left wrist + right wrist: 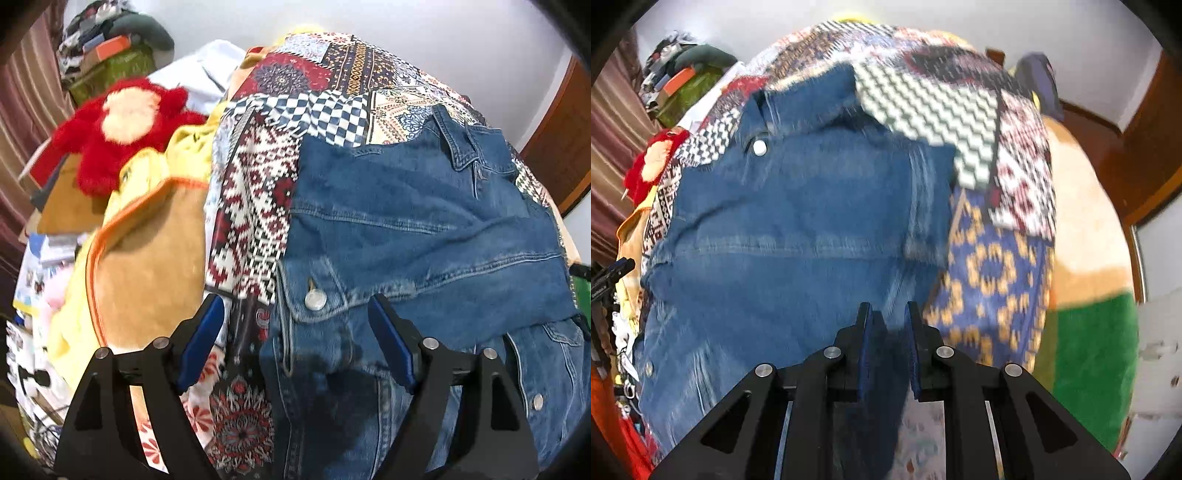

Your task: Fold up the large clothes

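Observation:
A blue denim jacket (424, 221) lies spread on a patchwork bedspread (255, 206). My left gripper (295, 301) stands open just above the jacket's buttoned cuff (315, 299), its blue pads wide apart and clear of the cloth. In the right wrist view the jacket (794, 221) fills the middle, blurred, with the bedspread (990, 266) to its right. My right gripper (889, 308) has its pads nearly together, and dark denim runs down between them, so it is shut on the jacket's near edge.
A red plush toy (122, 125) and tan and yellow cloths (147, 251) lie left of the jacket. Clutter (110, 48) is stacked at the back left. A cream and green blanket (1089, 332) lies to the right, near a wooden door frame (1145, 147).

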The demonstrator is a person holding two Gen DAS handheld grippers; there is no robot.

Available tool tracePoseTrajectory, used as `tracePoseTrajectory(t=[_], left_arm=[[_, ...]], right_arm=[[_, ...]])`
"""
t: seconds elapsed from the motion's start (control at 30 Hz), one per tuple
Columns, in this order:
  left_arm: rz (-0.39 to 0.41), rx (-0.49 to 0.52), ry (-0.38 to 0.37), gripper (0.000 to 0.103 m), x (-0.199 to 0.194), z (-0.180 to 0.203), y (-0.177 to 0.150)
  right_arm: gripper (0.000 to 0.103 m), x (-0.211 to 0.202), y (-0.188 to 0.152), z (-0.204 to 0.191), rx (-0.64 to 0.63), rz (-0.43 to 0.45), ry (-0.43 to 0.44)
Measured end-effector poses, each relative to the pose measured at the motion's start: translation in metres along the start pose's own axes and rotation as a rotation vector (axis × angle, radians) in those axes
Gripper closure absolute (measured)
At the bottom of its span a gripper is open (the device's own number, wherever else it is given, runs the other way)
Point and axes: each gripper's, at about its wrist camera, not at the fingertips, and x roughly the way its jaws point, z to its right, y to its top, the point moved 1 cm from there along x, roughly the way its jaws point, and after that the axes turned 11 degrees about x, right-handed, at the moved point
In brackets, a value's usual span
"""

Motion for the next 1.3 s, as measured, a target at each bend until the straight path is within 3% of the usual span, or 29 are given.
tracePoseTrajectory(t=[0.13, 0.27, 0.33, 0.47, 0.53, 0.57, 0.6, 0.8, 0.97, 1.07, 1.3], left_arm=[[-0.024, 0.042, -0.010, 0.022, 0.016, 0.017, 0.009], [-0.064, 0.095, -0.004, 0.022, 0.034, 0.034, 0.005], [-0.082, 0.108, -0.006, 0.022, 0.041, 0.038, 0.003], [-0.139, 0.131, -0.004, 0.017, 0.064, 0.044, -0.006], [-0.152, 0.156, 0.026, 0.009, 0.074, 0.047, -0.013], [-0.148, 0.166, 0.032, 0.009, 0.077, 0.049, -0.015], [-0.141, 0.173, 0.037, 0.008, 0.077, 0.050, -0.017], [-0.130, 0.172, 0.038, 0.009, 0.065, 0.042, -0.011], [-0.041, 0.157, 0.063, 0.009, 0.041, 0.024, 0.016], [-0.027, 0.145, 0.054, 0.009, 0.044, 0.013, 0.036], [-0.073, 0.075, -0.023, 0.009, 0.082, -0.006, 0.074]], right_arm=[[0.090, 0.030, 0.007, -0.018, -0.095, -0.020, -0.111], [0.090, 0.040, -0.007, -0.029, -0.233, 0.054, -0.229], [0.090, 0.039, -0.011, -0.026, -0.249, 0.065, -0.244], [0.086, 0.033, -0.009, -0.011, -0.192, 0.052, -0.182], [0.057, 0.032, -0.009, -0.004, -0.165, 0.063, -0.218], [0.027, 0.031, -0.010, -0.001, -0.162, 0.088, -0.278], [0.019, 0.029, -0.013, 0.002, -0.164, 0.108, -0.299], [0.019, 0.013, -0.017, 0.025, -0.081, 0.067, -0.155], [0.019, -0.005, -0.003, 0.031, 0.006, 0.063, 0.015], [0.019, -0.011, 0.010, 0.030, 0.048, 0.069, 0.101], [0.019, 0.009, 0.043, 0.030, 0.083, 0.062, 0.122]])
